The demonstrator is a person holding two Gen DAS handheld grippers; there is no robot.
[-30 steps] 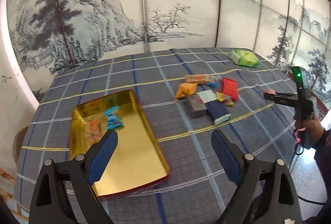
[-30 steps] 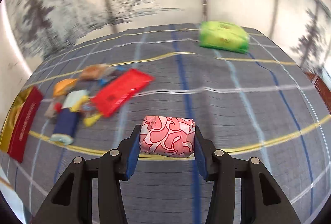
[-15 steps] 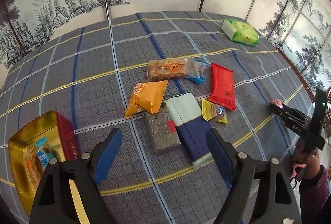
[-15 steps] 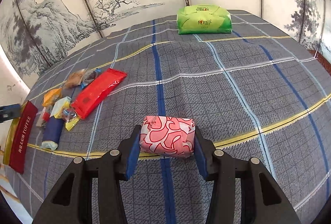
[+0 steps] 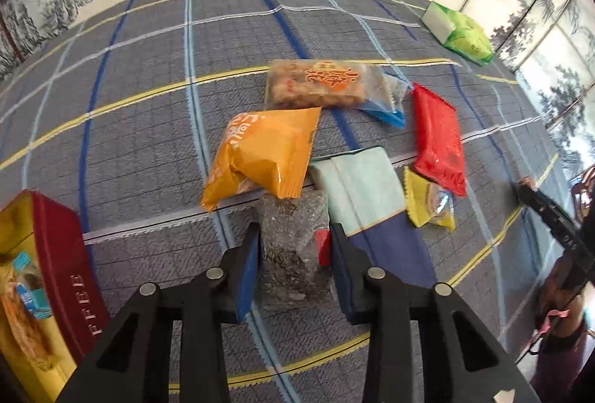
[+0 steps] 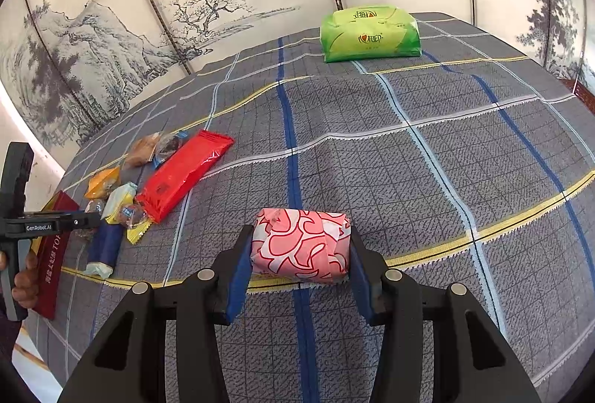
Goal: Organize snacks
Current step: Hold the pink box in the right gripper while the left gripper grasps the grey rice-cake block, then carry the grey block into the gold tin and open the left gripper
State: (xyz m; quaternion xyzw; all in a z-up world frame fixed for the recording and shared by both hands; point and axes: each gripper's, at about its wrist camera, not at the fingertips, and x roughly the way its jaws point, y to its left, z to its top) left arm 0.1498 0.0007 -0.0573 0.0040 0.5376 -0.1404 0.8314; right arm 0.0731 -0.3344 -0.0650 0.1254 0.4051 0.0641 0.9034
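Left gripper [image 5: 293, 254]: jaws have just been closing, pads now pressed on both sides of the grey speckled snack bar [image 5: 292, 250], which lies on the checked tablecloth [image 5: 141, 128] in the snack pile, just under the orange packet [image 5: 264, 155] and beside the pale green packet [image 5: 362, 187]. Gold tin [image 5: 33, 276] sits at the cloth's left edge. Right gripper [image 6: 299, 247]: clamped on the pink patterned packet [image 6: 301, 245], above the cloth. Green tissue pack [image 6: 370, 33] rests near the far edge.
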